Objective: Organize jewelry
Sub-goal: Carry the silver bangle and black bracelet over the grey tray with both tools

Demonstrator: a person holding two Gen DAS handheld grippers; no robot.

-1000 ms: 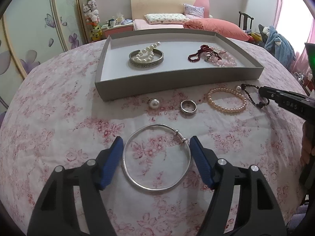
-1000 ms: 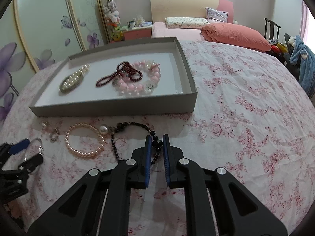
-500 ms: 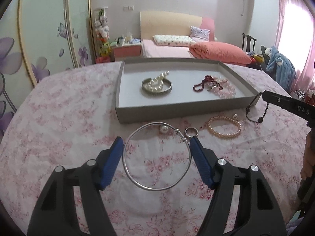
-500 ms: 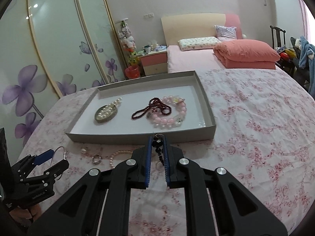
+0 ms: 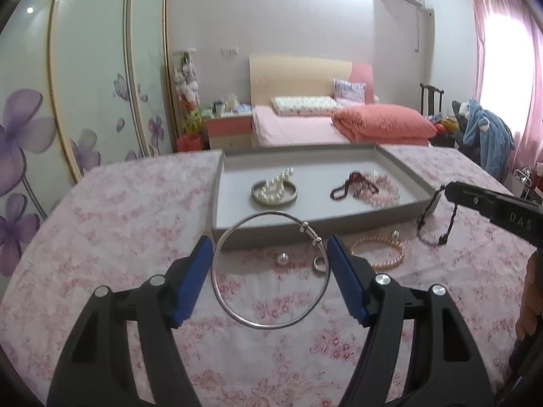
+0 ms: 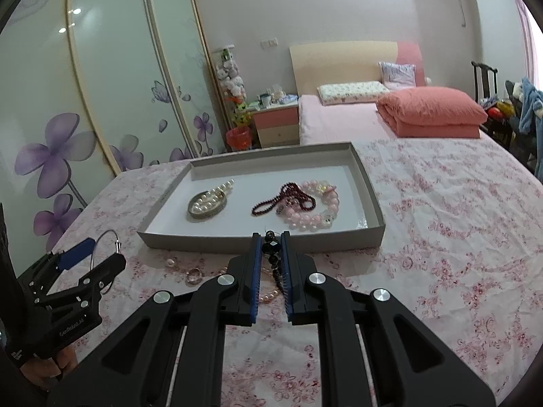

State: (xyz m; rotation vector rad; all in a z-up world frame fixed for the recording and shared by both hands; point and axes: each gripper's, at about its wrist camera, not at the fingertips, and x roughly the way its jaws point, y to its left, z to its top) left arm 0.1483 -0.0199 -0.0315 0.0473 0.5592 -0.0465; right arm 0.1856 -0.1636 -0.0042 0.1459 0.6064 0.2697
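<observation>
My left gripper [image 5: 270, 251] is shut on a thin silver bangle [image 5: 237, 315] and holds it in the air, in front of the grey tray [image 5: 305, 229]. My right gripper [image 6: 271, 240] is shut on a black bead bracelet [image 6: 271, 247], which hangs from it near the tray's front right corner [image 5: 436, 234]. The tray [image 6: 258, 239] holds a silver cuff with pearls [image 6: 207, 203], a dark red bead strand [image 6: 281, 196] and a pink bead bracelet [image 6: 315, 217]. On the floral cloth lie a pink pearl bracelet [image 5: 383, 252], a silver ring [image 5: 319, 264] and a loose pearl [image 5: 282, 258].
The floral tablecloth [image 6: 458, 237] stretches wide to the right of the tray. A bed with a coral quilt [image 6: 431, 112], a nightstand [image 6: 275, 125] and flower-painted wardrobe doors [image 6: 112, 101] stand behind the table.
Both grippers have risen from the cloth, the left lifting the silver bangle and the right lifting the black bead bracelet, and both views now sit higher and further back from the tray.
</observation>
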